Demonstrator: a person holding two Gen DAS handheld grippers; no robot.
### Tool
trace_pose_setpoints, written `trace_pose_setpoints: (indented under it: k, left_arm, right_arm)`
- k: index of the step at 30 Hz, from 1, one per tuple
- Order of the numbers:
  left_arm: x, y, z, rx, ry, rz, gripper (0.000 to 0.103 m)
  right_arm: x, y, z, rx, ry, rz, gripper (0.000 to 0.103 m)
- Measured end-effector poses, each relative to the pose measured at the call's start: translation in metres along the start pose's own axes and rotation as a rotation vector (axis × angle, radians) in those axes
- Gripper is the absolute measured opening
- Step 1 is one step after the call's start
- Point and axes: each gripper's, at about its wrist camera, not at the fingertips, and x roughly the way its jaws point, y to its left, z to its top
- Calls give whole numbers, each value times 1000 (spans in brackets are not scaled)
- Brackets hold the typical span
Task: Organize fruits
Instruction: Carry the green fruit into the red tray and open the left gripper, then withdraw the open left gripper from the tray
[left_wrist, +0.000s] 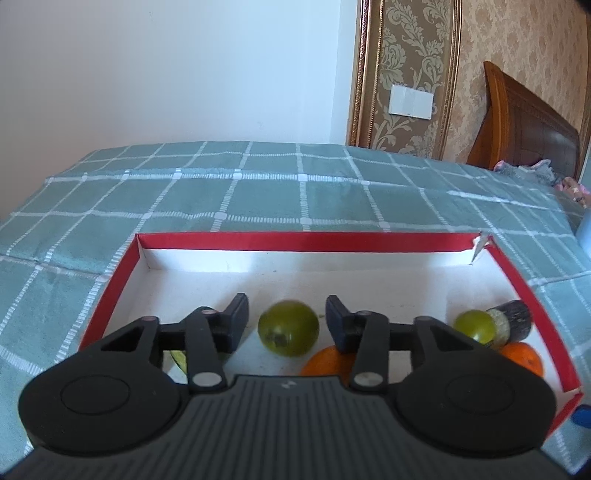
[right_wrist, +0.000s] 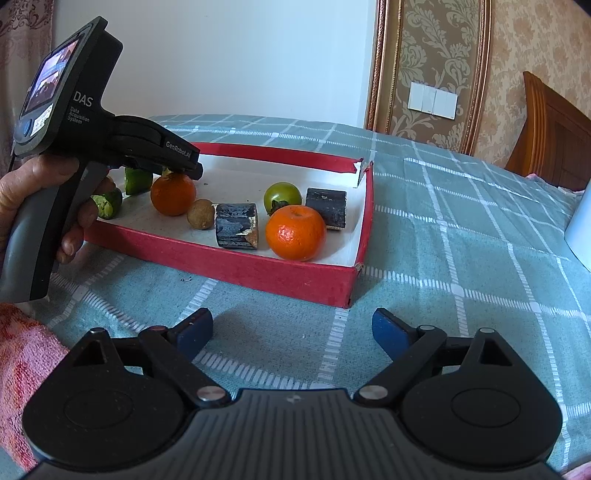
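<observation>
The red cardboard tray (right_wrist: 236, 258) sits on a bed covered with a green checked bedspread (right_wrist: 461, 229), and the fruit already lies inside it. In the left wrist view the left gripper (left_wrist: 287, 317) hangs low over the tray with its jaws apart; a green round fruit (left_wrist: 288, 328) lies on the tray floor between them, and neither pad appears to press on it. Beside it sits an orange (left_wrist: 327, 363), partly hidden by the right-hand finger. From the right wrist view, more shows: a second orange (right_wrist: 295, 232) at the near wall, another green round fruit (right_wrist: 281, 196) behind it, a small brown fruit (right_wrist: 200, 214), two dark cut pieces (right_wrist: 236, 226) and green pieces (right_wrist: 108, 202) near the person's hand (right_wrist: 40, 206).

The step in hand looks like setting down this green fruit. To do it well, the left jaws should spread wider before lifting, so no pad drags the fruit and sets it rolling into the orange. Then lift straight up, clear of the tray wall.

The right gripper (right_wrist: 291, 330) waits over the bedspread just outside the tray, its jaws wide apart and holding nothing.
</observation>
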Motion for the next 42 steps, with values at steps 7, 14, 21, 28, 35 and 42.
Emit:
trace_pose_setpoints:
  k: [7, 14, 21, 28, 35, 42]
  left_arm:
    - [-22, 1, -5, -16, -29, -5, 61]
    - [-43, 8, -14, -40, -56, -12, 67]
    - [-74, 6, -34, -4, -91, 30, 72]
    - [-125, 6, -66, -34, -126, 65, 90]
    - [-163, 4, -94, -68, -123, 64, 100]
    - [-177, 2, -110, -92, -81, 113, 102]
  right_arm:
    - [1, -2, -1, 13, 6, 5, 95]
    - [4, -4, 1, 20, 9, 7, 96]
    - [6, -6, 1, 32, 15, 12, 96]
    - [6, -5, 1, 26, 11, 3, 96]
    - [1, 2, -1, 6, -12, -47, 96]
    - [-17, 3, -5, 84, -24, -29, 96]
